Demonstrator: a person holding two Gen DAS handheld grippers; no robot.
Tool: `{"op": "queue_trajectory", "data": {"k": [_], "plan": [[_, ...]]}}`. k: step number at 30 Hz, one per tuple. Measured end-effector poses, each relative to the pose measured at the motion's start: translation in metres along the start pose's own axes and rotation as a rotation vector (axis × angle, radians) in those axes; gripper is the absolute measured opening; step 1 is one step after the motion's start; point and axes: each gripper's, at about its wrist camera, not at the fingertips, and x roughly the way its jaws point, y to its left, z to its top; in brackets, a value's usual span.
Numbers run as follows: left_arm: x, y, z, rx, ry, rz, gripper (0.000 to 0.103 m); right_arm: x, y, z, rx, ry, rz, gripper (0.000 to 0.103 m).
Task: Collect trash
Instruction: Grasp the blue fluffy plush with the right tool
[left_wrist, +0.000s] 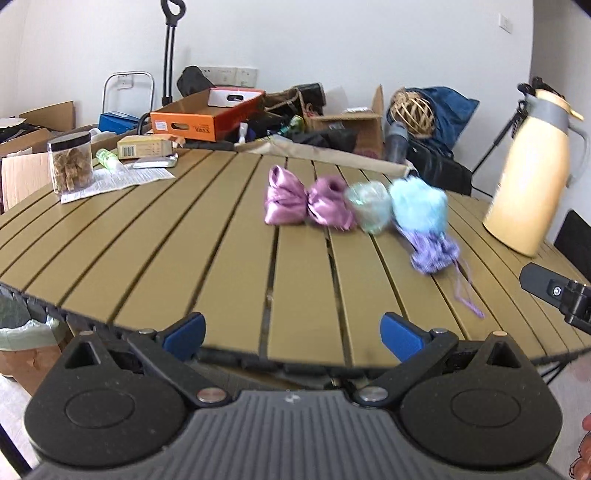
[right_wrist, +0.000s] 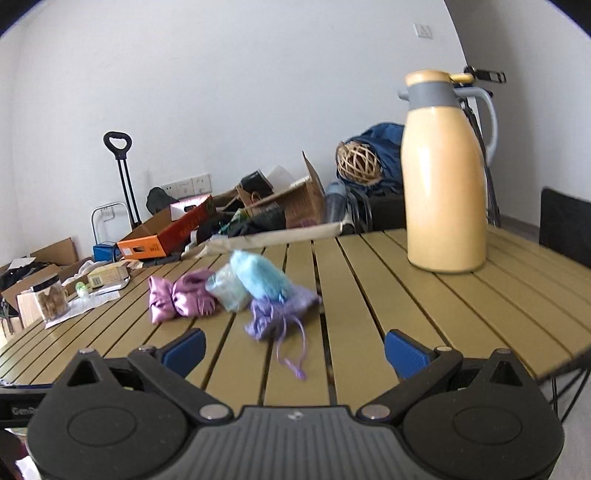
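Both grippers hang at the near edge of the table (left_wrist: 147, 229), jaws spread wide and holding nothing: the left gripper (left_wrist: 293, 334) just short of the rim, the right gripper (right_wrist: 295, 349) already over the slats. The trash lies in a touching row straight ahead of them, a little to the right of the left one and a little left of the right one: a pink bundle (right_wrist: 181, 297), a pale clear wad (right_wrist: 229, 290), a blue puff (right_wrist: 260, 277) and, nearest the right gripper, a purple pouch (right_wrist: 275, 314) with its string (right_wrist: 291, 356) trailing toward the fingers. It all looks light, soft and crushable, the pink satin probably slippery; the shots are smeared, so I can't say what the clear wad is made of. I'd pinch each piece across its thick middle, or the pouch at its gathered neck, not by the loose string. A yellow jug (right_wrist: 443, 177) stands well off to the right, clear of the reach.
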Motion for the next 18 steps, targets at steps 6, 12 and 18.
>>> {"op": "queue_trajectory", "data": {"k": [6, 12, 18], "plan": [[0.016, 0.010, 0.022, -0.023, -0.027, 0.013, 0.103, 0.030, 0.016, 0.013, -0.063, -0.015, -0.003, 0.103], [0.033, 0.019, 0.044, -0.035, -0.058, 0.028, 0.103, 0.069, 0.031, 0.022, -0.100, -0.007, -0.013, 0.103], [0.054, 0.030, 0.058, -0.058, -0.062, 0.040, 0.103, 0.111, 0.038, 0.031, -0.108, 0.018, -0.033, 0.103]]}}
